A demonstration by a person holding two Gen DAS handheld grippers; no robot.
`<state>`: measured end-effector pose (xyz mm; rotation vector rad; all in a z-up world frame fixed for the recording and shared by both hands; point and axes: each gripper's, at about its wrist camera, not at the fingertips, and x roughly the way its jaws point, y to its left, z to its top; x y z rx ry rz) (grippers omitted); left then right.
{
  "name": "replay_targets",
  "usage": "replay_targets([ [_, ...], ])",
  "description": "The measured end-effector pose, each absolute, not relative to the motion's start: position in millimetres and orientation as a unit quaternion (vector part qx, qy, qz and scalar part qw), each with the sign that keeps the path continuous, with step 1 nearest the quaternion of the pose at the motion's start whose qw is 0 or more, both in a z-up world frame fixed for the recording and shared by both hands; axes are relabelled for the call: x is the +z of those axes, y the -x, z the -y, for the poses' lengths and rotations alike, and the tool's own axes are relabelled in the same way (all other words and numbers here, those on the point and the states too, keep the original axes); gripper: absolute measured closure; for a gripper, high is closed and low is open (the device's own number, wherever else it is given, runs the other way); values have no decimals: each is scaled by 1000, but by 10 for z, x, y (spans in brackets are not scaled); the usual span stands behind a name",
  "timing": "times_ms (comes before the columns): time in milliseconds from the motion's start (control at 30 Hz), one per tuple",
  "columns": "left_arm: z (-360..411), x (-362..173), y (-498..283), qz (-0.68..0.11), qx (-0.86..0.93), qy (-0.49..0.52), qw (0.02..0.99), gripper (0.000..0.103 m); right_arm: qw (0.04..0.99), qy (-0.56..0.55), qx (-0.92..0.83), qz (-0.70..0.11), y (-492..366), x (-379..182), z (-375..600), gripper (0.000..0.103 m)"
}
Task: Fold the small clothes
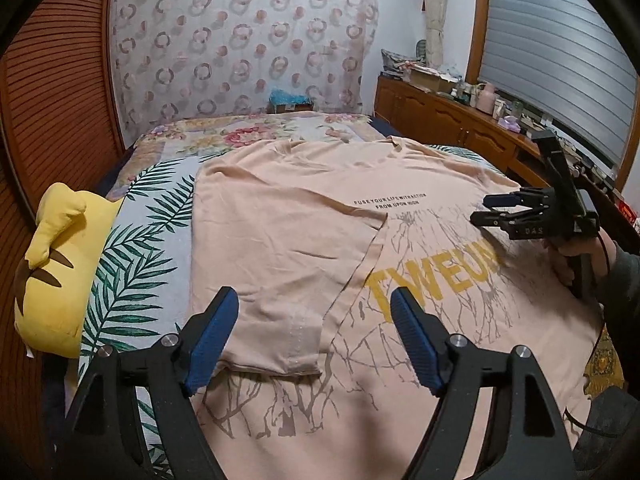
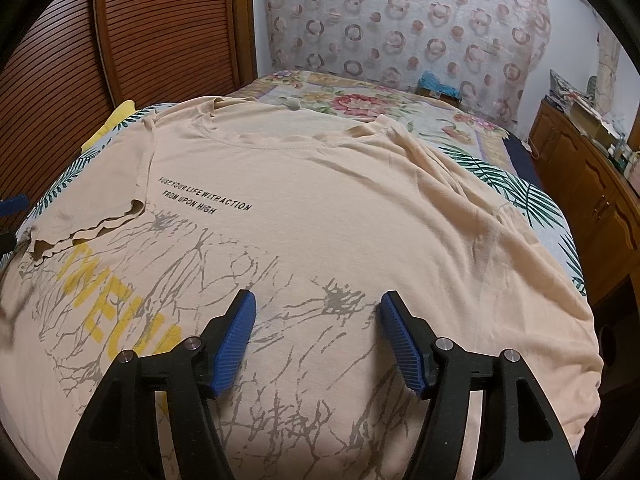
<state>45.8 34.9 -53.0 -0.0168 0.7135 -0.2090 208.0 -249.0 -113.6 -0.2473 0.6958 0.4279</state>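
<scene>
1. Left hand-held gripper point(image 1: 314, 338) hangs with jaws apart over the folded-in sleeve point(image 1: 280, 280), gripping nothing.
2. Right hand-held gripper point(image 2: 318, 334) is likewise apart, empty.
3. Peach T-shirt point(image 2: 340, 208) lies flat on the bed point(image 1: 160, 240).
4. Yellow plush toy point(image 1: 60, 264) sits beside it.

Soft, even indoor light falls on the peach printed cotton T-shirt point(image 2: 320, 184), sharp at centre; around it fisheye bending curves the room, corners vignette black, faint shadows near its hem.
</scene>
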Motion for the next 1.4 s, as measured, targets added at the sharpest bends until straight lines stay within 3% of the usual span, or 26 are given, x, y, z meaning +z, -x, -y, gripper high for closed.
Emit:
replay_targets([
  [400, -252, -529, -476, -345, -93, 1, 934, 24, 921, 77, 203, -323, -1856, -1061, 2728, 33],
  [800, -66, -529, -466, -344, -107, -9, 933, 24, 954, 29, 131, -269, -1208, -785, 3677, 33],
  [1400, 146, -627, -452, -355, -123, -11, 927, 24, 937, -53, 81, -335, -1318, -1083, 4383, 33],
])
